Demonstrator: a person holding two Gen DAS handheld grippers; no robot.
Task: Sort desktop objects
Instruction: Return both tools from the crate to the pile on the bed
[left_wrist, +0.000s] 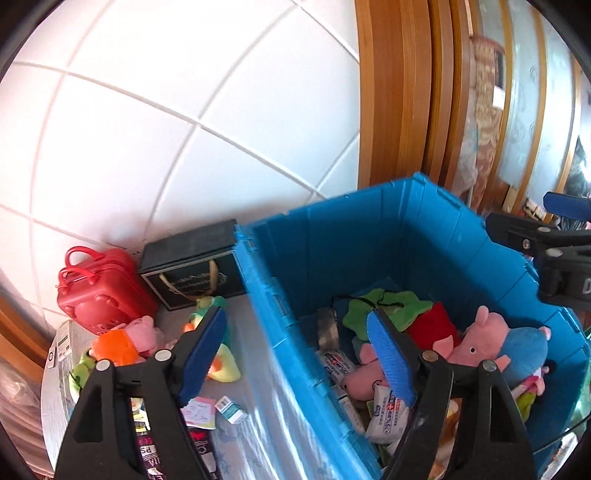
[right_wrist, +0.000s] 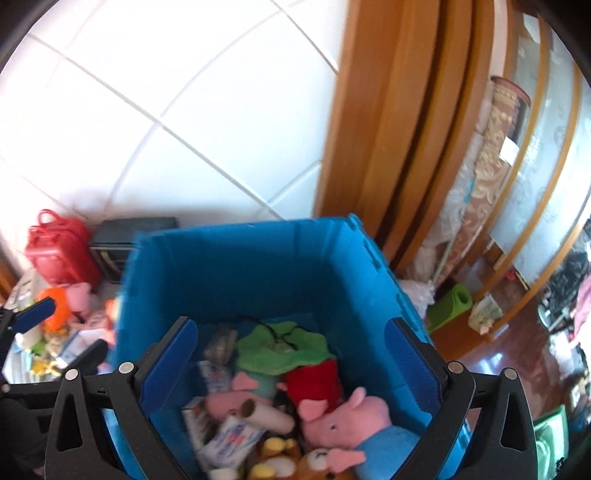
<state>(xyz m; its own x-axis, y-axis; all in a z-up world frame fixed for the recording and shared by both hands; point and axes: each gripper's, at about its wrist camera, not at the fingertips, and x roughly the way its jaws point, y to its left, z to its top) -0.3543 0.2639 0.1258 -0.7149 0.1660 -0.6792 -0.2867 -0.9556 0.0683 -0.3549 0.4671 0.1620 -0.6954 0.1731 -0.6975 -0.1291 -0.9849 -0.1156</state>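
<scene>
Left gripper (left_wrist: 295, 332) released, empty, straddling blue bin (left_wrist: 280, 325) wall. Right gripper (right_wrist: 291, 339) released, empty, above bin interior holding pink pig plush (right_wrist: 354, 417).

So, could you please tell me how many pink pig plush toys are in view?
3: a blue-bodied pig and a second pig inside the blue crate, and an orange-dressed pig on the table beside it. Others may be buried.

Ribbed blue plastic crate (right_wrist: 236, 273), matt walls; soft fuzzy cloth on the pink pig plush in blue (right_wrist: 354, 424) inside. Glossy white wall tiles (left_wrist: 147, 122) glare. Polished brown wooden door frame (right_wrist: 369, 122). Shiny red plastic case (left_wrist: 99, 291) sits on the clear-film-covered surface (left_wrist: 255, 373), which gleams.
</scene>
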